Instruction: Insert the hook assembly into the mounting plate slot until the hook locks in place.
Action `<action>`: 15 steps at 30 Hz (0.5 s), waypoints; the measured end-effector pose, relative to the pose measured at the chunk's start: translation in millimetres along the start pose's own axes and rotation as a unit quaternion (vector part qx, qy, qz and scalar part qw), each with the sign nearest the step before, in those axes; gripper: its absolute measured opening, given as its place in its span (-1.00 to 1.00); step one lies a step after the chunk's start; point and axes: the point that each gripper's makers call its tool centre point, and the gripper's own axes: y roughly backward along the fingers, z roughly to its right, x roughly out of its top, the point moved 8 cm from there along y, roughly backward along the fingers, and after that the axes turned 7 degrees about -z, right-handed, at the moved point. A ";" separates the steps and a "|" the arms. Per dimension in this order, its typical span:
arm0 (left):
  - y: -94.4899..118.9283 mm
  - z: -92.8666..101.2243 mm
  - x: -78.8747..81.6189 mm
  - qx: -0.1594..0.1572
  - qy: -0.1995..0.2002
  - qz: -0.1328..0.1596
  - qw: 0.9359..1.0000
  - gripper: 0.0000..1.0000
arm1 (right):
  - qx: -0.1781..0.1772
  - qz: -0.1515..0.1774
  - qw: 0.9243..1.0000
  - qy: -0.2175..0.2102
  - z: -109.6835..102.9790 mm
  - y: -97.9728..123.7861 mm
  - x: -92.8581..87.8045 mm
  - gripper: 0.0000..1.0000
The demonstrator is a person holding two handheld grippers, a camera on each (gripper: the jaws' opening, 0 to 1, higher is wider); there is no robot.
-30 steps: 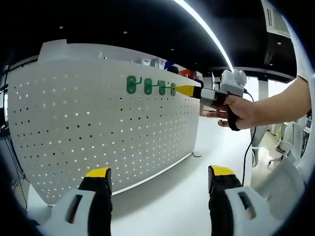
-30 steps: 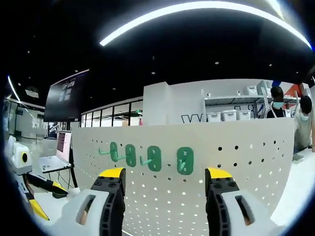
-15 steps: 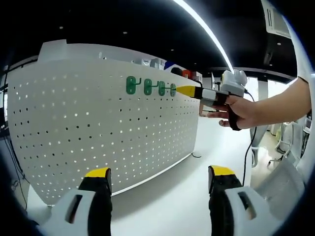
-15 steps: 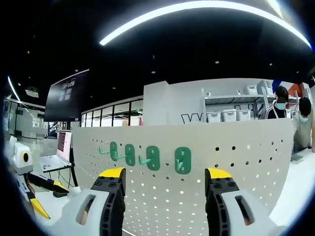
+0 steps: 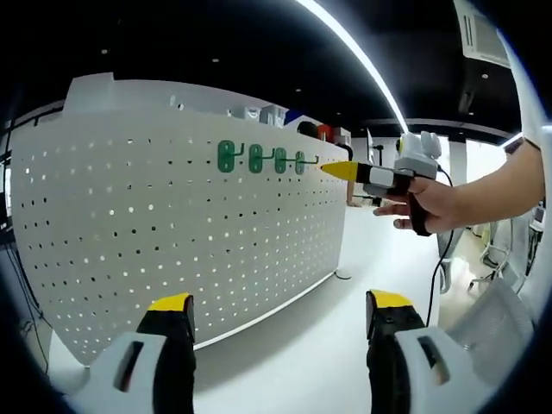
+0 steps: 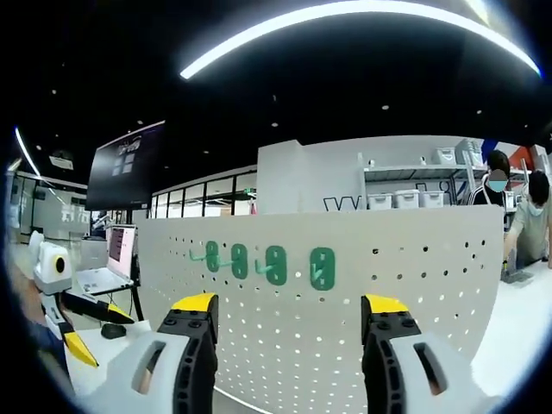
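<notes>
Near the top edge of the pegboard (image 6: 362, 319), four green hooks (image 6: 322, 268) sit in a row, their backplates flat against the panel. They look seated, so the insertion step seems done or nearly so; whether the last hook has locked cannot be told from these views. In the right gripper view, the right gripper (image 6: 287, 345) faces the board squarely, jaws apart and empty, the nearest hook framed between them but clear of the tips. In the left gripper view, that gripper (image 5: 345, 171) appears from the right, held level in a hand (image 5: 427, 205) with the forearm stretched out sideways, yellow tips just beside the row's end (image 5: 299, 161) and not touching it. The left gripper (image 5: 276, 345) hangs lower and well back from the board, jaws apart, holding nothing.

The next move probably calls for a check that the end hook is firm: a light push on its backplate, then both grippers kept clear so all four hooks stay visible.
</notes>
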 end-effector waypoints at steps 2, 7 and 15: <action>0.9 -0.2 -0.6 0.000 -0.001 0.000 1.000 0.68 | 0.003 -0.001 1.000 0.001 -1.4 3.8 -1.1 0.31; 4.1 -0.2 -1.4 0.002 -0.005 -0.001 1.000 0.69 | 0.008 -0.003 1.000 0.001 -4.8 11.3 -4.1 0.33; 12.6 -2.3 -4.3 0.009 -0.008 -0.001 1.000 0.71 | 0.015 -0.008 1.000 -0.002 -9.5 25.8 -10.9 0.38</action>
